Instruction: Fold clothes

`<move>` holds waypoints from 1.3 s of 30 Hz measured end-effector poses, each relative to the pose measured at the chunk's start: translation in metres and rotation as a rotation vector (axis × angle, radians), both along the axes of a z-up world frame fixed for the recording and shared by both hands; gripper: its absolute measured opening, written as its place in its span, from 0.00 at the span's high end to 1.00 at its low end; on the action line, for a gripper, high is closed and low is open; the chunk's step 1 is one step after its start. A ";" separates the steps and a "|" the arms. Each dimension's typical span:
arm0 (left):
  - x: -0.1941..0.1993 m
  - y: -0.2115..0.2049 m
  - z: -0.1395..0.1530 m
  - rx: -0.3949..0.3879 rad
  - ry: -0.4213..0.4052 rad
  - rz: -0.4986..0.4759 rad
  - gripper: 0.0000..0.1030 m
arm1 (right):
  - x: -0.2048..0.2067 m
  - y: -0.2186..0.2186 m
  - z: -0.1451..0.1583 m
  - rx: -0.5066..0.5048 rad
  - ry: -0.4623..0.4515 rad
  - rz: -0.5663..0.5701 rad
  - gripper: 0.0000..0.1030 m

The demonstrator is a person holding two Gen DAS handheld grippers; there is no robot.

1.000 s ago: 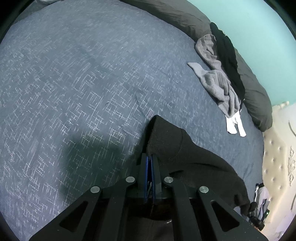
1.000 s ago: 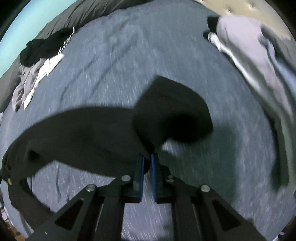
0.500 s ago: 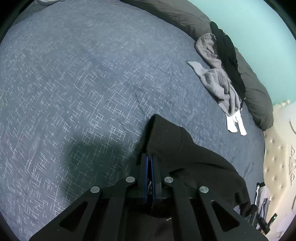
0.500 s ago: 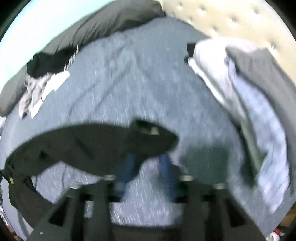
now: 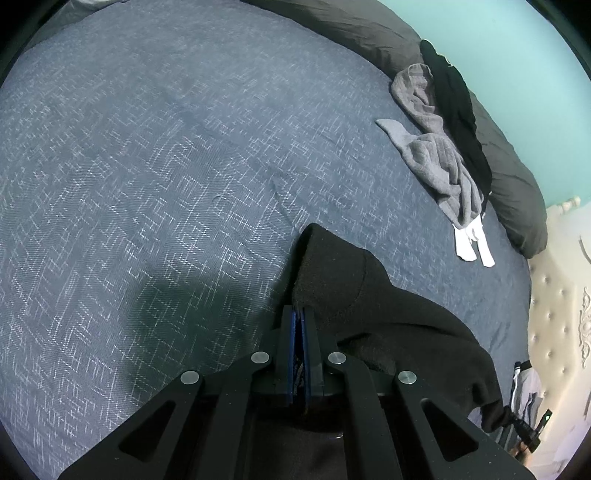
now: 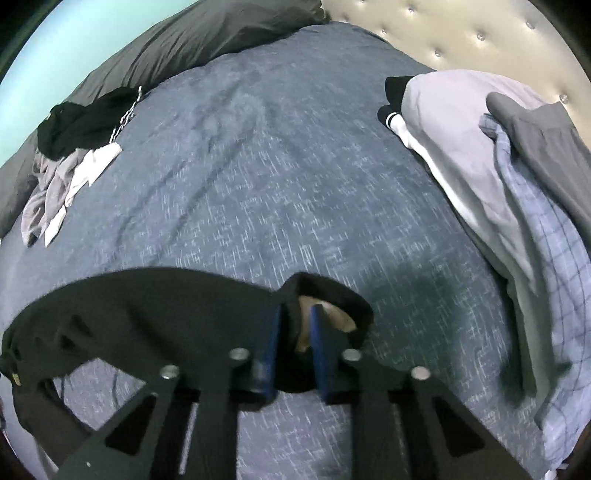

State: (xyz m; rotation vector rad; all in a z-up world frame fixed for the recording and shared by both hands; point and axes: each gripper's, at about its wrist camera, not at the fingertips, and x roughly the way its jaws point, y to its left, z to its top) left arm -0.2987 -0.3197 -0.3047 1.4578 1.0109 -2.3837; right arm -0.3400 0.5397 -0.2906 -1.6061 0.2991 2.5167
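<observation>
Regrip underway: right gripper [image 6: 295,325] jaws have just been closing again on the black garment [image 6: 147,310] at its waistband (fabric between the pads, pinched). Left gripper [image 5: 300,321] is pinching the other corner, jaws pressed together. Garment is hanging stretched between them over the bed [image 5: 166,166], ready to be laid flat.

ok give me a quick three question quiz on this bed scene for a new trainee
1. True or false: the left gripper is shut on the black garment.
2. Which lies nearest the padded headboard? A) folded stack B) loose clothes pile C) black garment
3. Fill in: the right gripper has just been closing on the garment's ____.

Key: 1 true; 2 A; 3 opening, a cuff-like edge, with fabric between the jaws.
</observation>
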 end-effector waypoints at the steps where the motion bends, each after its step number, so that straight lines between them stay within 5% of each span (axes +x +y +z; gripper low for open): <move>1: 0.000 0.000 0.000 0.001 0.000 0.000 0.97 | 0.004 0.002 -0.002 0.000 -0.002 0.006 0.89; 13: 0.001 0.002 0.000 -0.005 -0.015 -0.011 0.97 | 0.067 0.019 -0.040 0.035 -0.189 0.067 0.92; 17: 0.001 0.003 -0.001 -0.009 -0.021 -0.014 0.97 | 0.071 0.024 -0.022 0.036 -0.155 0.030 0.92; 19: 0.001 0.003 -0.002 -0.007 -0.021 -0.010 0.97 | 0.069 0.026 -0.010 0.039 -0.111 0.024 0.87; 21: 0.002 0.004 -0.002 -0.004 -0.021 -0.007 0.97 | 0.061 0.028 -0.010 0.006 -0.092 0.014 0.48; 22: 0.002 0.004 -0.002 -0.004 -0.021 -0.007 0.97 | 0.056 0.029 -0.012 -0.006 -0.089 0.010 0.43; 31: 0.001 0.005 -0.006 -0.007 -0.027 -0.021 0.97 | 0.032 0.047 -0.042 -0.135 -0.060 -0.087 0.43; 33: 0.001 0.005 -0.008 -0.007 -0.031 -0.021 0.97 | 0.031 0.048 -0.048 -0.149 -0.046 -0.093 0.49; 36: 0.001 0.005 -0.010 -0.007 -0.033 -0.022 0.97 | 0.027 0.042 -0.049 -0.102 -0.028 -0.073 0.78; 39: 0.002 0.005 -0.010 -0.009 -0.032 -0.021 0.97 | 0.023 0.037 -0.035 -0.043 0.039 -0.043 0.92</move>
